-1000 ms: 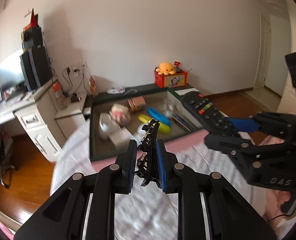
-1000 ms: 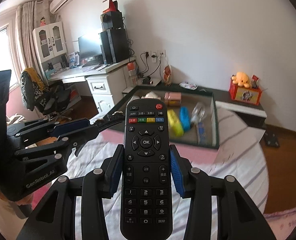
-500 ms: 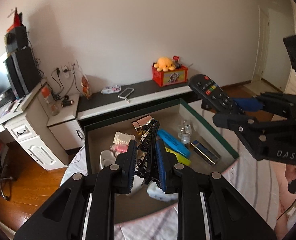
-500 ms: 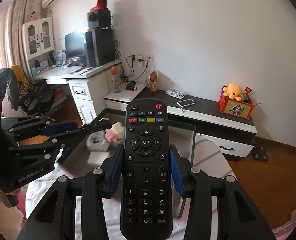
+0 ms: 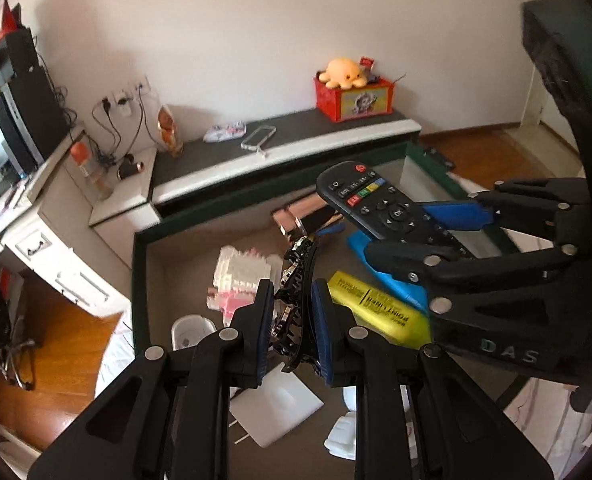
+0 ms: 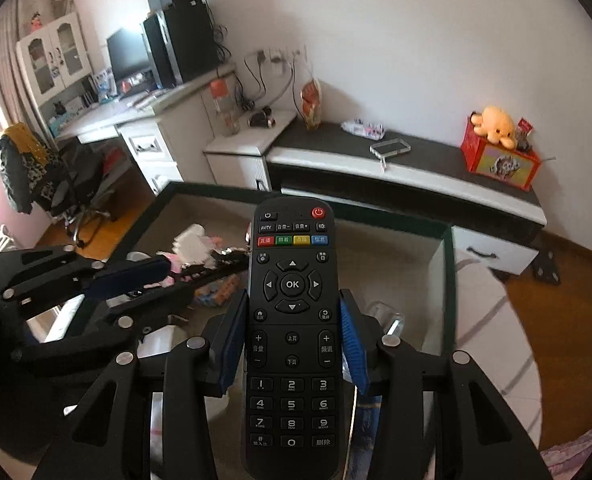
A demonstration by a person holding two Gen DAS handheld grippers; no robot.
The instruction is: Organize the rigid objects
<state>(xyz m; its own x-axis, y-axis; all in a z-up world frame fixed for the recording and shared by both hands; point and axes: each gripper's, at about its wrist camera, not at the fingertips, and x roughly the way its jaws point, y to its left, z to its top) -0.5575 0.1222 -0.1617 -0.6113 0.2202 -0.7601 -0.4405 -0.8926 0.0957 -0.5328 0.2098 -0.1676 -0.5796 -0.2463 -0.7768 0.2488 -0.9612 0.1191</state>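
My left gripper (image 5: 292, 304) is shut on a black toothed hair clip (image 5: 298, 280), held above a green-rimmed storage box (image 5: 139, 280). My right gripper (image 6: 293, 320) is shut on a black remote control (image 6: 291, 320), which stands buttons-up over the same box (image 6: 450, 276). In the left wrist view the right gripper (image 5: 428, 228) and the remote (image 5: 380, 204) hang over the box's right half. In the right wrist view the left gripper (image 6: 163, 276) with the clip (image 6: 215, 264) is at the left. Inside the box lie a yellow case (image 5: 376, 308), a blue case (image 5: 392, 280) and a white-pink block toy (image 5: 239, 276).
A white card (image 5: 275, 404) and a white cup (image 5: 189, 330) lie in the box's near part. Behind the box runs a low black-and-white cabinet (image 5: 279, 148) with a phone (image 5: 257, 138) and a red box with an orange plush (image 5: 352, 88). A desk (image 6: 135, 120) stands at the left.
Both grippers moved forward and down, from above the bed to above the box's inside. The box and its contents now look much closer. Each grip is unchanged.
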